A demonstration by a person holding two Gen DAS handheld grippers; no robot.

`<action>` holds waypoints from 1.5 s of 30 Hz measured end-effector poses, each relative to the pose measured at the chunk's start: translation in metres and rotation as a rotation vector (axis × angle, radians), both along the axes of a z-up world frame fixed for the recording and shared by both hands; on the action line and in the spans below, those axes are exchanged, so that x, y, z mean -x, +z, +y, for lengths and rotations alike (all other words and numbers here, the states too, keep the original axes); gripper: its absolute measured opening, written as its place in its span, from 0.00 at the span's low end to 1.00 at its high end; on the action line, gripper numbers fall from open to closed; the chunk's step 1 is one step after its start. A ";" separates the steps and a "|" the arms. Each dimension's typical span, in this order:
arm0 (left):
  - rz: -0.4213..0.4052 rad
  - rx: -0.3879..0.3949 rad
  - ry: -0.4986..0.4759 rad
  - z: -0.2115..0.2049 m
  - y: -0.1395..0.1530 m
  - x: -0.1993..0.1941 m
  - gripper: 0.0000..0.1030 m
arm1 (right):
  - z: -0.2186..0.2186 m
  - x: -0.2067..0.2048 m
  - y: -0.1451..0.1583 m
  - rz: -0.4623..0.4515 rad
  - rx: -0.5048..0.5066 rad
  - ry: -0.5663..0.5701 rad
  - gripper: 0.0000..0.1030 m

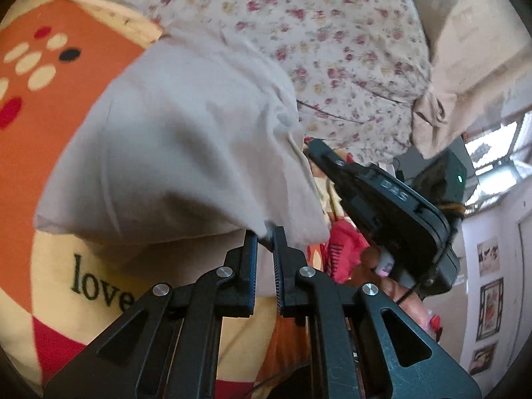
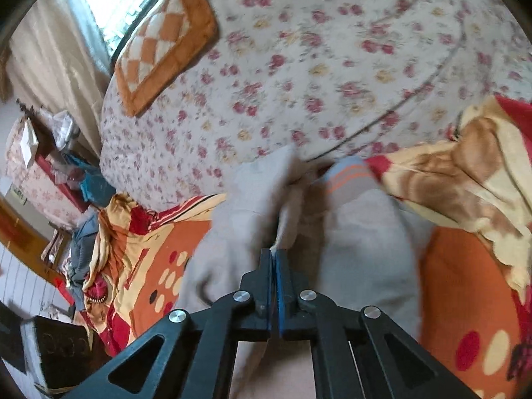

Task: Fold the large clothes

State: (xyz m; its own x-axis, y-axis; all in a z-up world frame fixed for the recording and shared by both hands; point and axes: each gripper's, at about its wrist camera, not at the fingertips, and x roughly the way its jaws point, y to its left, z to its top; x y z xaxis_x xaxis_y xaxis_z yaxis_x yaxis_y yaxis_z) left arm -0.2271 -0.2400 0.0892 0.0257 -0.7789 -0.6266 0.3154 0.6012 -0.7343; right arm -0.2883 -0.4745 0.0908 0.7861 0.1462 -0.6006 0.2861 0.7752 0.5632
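A large pale grey garment (image 1: 173, 153) hangs lifted over an orange and cream patterned blanket (image 1: 66, 66). My left gripper (image 1: 265, 236) is shut on the garment's lower corner. In the left wrist view the right gripper's black body (image 1: 382, 206) shows to the right, with a hand under it. In the right wrist view my right gripper (image 2: 273, 252) is shut on an edge of the same grey garment (image 2: 362, 242), which bunches in front of it. An orange-striped band (image 2: 345, 174) of the garment shows beyond the fingertips.
A floral quilt (image 2: 299, 66) covers the bed behind. An orange checked cushion (image 2: 163, 40) lies on it near the window. The patterned blanket (image 2: 465, 282) is rumpled at the right. Cluttered furniture (image 2: 50, 153) stands at the left, and framed pictures (image 1: 488, 306) hang on a wall.
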 end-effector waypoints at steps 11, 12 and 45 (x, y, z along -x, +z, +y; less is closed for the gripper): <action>-0.012 0.024 0.002 0.021 -0.006 -0.004 0.08 | 0.007 -0.040 -0.016 -0.022 -0.131 0.085 0.66; -0.006 0.020 0.002 0.022 -0.008 -0.005 0.08 | 0.007 -0.045 -0.020 0.001 -0.123 0.081 0.66; 0.024 0.030 0.090 0.008 -0.032 -0.022 0.15 | 0.038 -0.061 -0.015 0.006 0.140 0.149 0.19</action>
